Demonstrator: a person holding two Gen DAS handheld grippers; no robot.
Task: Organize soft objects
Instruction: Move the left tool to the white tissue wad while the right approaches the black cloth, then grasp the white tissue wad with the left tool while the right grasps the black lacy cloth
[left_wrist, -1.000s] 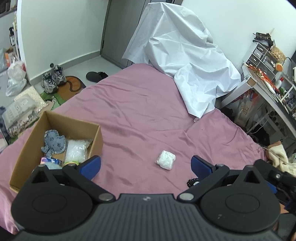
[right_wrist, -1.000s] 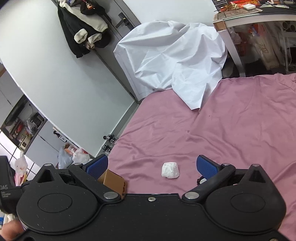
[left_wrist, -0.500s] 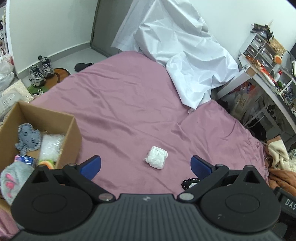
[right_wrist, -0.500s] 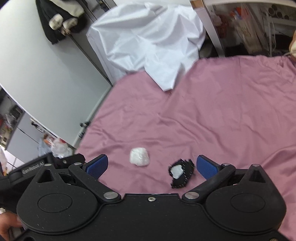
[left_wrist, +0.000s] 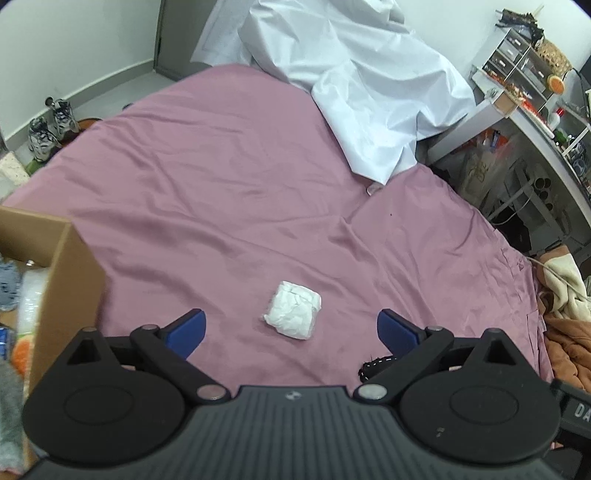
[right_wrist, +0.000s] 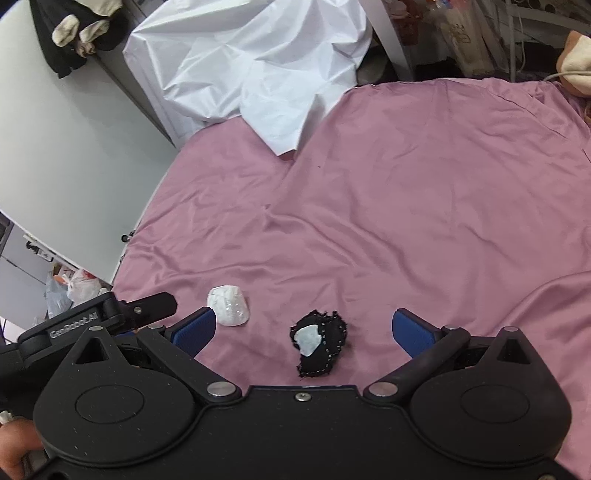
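A small white soft packet (left_wrist: 293, 315) lies on the pink bedsheet (left_wrist: 221, 192), just ahead of my open left gripper (left_wrist: 291, 328), between the lines of its blue fingertips. In the right wrist view the same white packet (right_wrist: 229, 305) sits by the left fingertip, and a black fabric piece with a pale patch (right_wrist: 319, 341) lies between the fingers of my open right gripper (right_wrist: 304, 326). Its edge (left_wrist: 376, 365) shows beside the left gripper's right finger. A cardboard box (left_wrist: 62, 280) at the left holds several soft items. Neither gripper holds anything.
A crumpled white sheet (left_wrist: 362, 88) covers the far end of the bed. A cluttered desk (left_wrist: 535, 118) stands at the right, shoes (left_wrist: 48, 125) on the floor at the left. Brown and cream cloth (left_wrist: 569, 317) lies off the bed's right edge. A hand (right_wrist: 14, 443) grips the left device.
Both grippers have moved down and forward toward the bed. The box has slid to the left edge of the left view. The black fabric piece has come into the right view between the fingers.
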